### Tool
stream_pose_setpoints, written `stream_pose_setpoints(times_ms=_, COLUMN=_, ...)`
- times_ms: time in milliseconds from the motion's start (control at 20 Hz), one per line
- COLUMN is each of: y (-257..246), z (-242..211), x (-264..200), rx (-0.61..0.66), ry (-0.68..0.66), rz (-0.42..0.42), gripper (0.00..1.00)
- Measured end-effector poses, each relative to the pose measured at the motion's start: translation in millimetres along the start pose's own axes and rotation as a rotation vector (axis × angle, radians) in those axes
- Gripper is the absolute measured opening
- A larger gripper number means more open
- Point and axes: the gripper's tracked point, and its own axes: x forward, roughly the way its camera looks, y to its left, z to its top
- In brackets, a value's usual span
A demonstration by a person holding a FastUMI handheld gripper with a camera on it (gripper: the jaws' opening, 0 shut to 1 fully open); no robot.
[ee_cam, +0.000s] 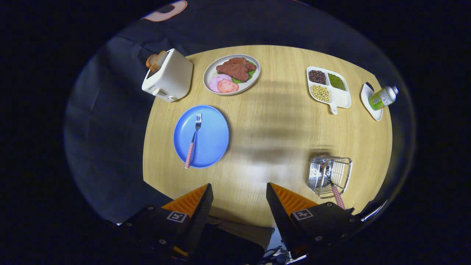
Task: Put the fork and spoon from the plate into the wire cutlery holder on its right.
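Observation:
A blue plate (pixel 211 141) lies on the wooden table, ahead of my left finger. On it rests a fork (pixel 194 140) with a red-and-white checked handle, tines pointing away from me. To the right, just ahead of my right finger, stands the wire cutlery holder (pixel 330 176). A spoon (pixel 333 186) with the same checked handle leans inside it, handle sticking out toward me. My gripper (pixel 239 191) hovers high above the table's near edge, open, nothing between its fingers.
A white toaster (pixel 169 76) with bread stands at the far left. Beyond the blue plate sits a white plate of meat and ham (pixel 232 74). At the far right are a divided dish of beans (pixel 328 88) and a green bottle (pixel 382 97) on a small white dish.

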Motion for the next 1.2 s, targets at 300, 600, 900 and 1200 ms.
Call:
stream_pose_setpoints(times_ms=300, y=70, z=8, x=38, rx=0.012, ry=0.016, rz=0.012, gripper=0.88)
stream_pose_setpoints(times_ms=600, y=117, z=9, x=88, rx=0.011, ry=0.05, rz=-0.029, gripper=0.86)
stream_pose_setpoints(times_ms=900, y=129, z=14, x=132, rx=0.026, ry=0.086, rz=-0.091, gripper=0.75)
stream_pose_setpoints(times_ms=1200, y=129, z=10, x=164, rx=0.006, ry=0.125, rz=-0.146, gripper=0.57)
